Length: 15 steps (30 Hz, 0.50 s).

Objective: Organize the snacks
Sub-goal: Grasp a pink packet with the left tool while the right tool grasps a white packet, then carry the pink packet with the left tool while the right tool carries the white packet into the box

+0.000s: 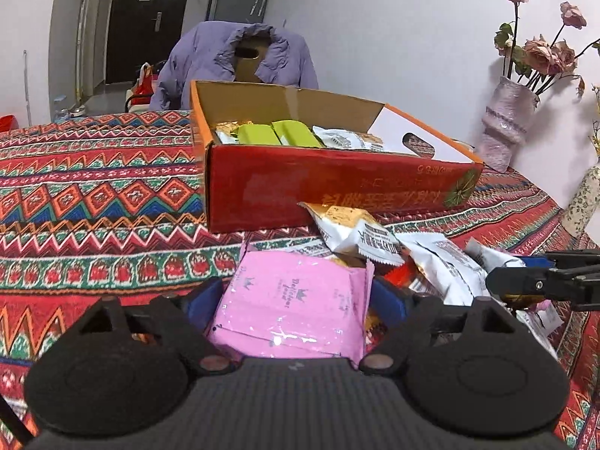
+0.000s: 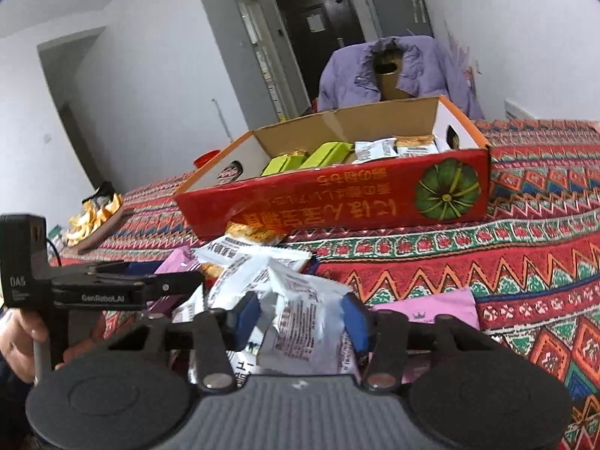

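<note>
On a table under a patterned red cloth, the left gripper clamps a pink snack packet between its blue pads, while the right gripper pinches a white wrapper from the loose pile. Behind the pile, touching it, an open red box holds green bars and white packets.

A table covered with a red woven cloth with zigzag bands carries everything. On it stands an open red cardboard box, and just in front of the box lies a heap of white foil snack packets and a flat pink foil packet. 2 vases stand at the far edge, near the wall.
</note>
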{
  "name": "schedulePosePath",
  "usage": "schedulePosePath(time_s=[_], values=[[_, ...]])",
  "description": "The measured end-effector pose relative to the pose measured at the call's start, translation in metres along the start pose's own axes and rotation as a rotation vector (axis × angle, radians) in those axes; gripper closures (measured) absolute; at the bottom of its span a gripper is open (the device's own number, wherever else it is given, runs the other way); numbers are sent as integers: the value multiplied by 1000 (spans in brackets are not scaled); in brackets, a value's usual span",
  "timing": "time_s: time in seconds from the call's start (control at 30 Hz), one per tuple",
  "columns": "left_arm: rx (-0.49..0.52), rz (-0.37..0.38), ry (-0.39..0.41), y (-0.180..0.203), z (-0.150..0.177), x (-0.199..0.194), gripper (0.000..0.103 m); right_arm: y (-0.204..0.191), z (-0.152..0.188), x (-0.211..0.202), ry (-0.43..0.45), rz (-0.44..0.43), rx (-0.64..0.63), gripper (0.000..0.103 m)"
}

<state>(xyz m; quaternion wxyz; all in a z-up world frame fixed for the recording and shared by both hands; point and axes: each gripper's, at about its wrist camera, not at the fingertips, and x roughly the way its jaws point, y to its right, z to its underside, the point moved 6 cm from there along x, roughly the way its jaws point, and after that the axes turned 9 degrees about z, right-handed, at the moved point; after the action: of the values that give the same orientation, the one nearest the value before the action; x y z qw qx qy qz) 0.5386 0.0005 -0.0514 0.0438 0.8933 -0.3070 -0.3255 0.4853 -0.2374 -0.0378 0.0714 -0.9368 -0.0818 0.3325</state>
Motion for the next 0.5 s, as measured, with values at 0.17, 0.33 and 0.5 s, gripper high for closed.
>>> schedulePosePath(time_s=[0.17, 0.33, 0.5], values=[[-26, -60, -4, 10, 13, -24, 21, 16, 6, -7, -22, -22, 61, 64], [-64, -104, 37, 26, 24, -69, 26, 22, 11, -29, 11, -26, 92, 64], [-74, -118, 98, 62, 37, -116, 31, 16, 14, -68, 80, -1, 32, 64]])
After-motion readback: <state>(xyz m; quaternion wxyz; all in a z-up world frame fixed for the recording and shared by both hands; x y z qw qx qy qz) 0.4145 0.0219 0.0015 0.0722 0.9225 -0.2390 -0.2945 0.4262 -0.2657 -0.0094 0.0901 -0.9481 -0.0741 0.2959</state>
